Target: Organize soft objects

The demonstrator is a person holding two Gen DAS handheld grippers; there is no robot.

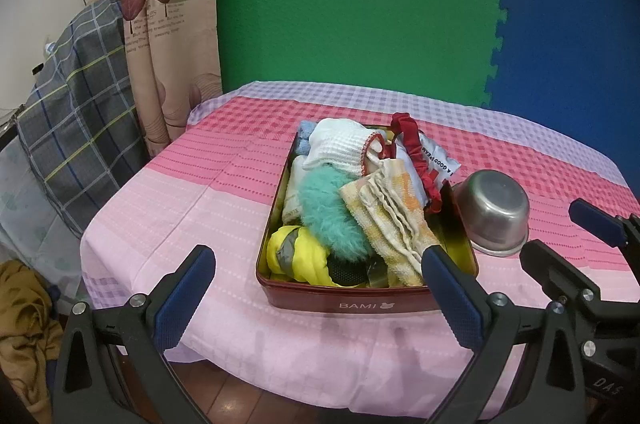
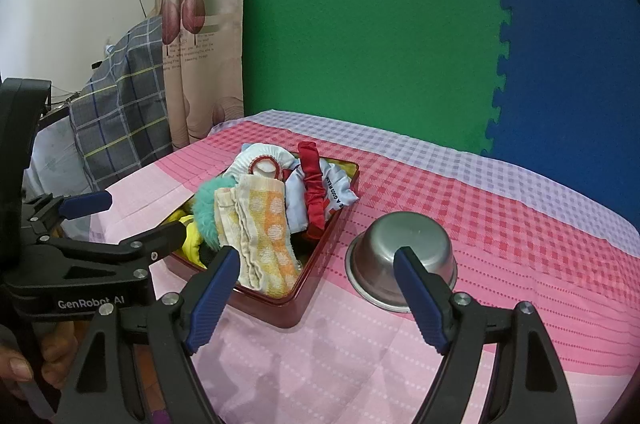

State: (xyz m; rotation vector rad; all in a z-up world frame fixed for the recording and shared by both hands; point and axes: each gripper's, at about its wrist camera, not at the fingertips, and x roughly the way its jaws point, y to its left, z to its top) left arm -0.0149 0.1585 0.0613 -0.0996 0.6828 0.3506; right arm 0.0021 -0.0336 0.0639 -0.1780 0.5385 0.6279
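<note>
The red tin [image 1: 360, 298] is heaped with soft items, so its floor and lower contents are hidden. A black item [image 1: 347, 272] under the yellow cloth [image 1: 298, 258] cannot be identified. Print on the white pouch [image 1: 438, 160] is partly covered by the red scrunchie [image 1: 414, 140].

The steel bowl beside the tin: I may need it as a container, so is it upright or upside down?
Upside down. The steel bowl shows its flat base on top, rim flat on the tablecloth.
</note>
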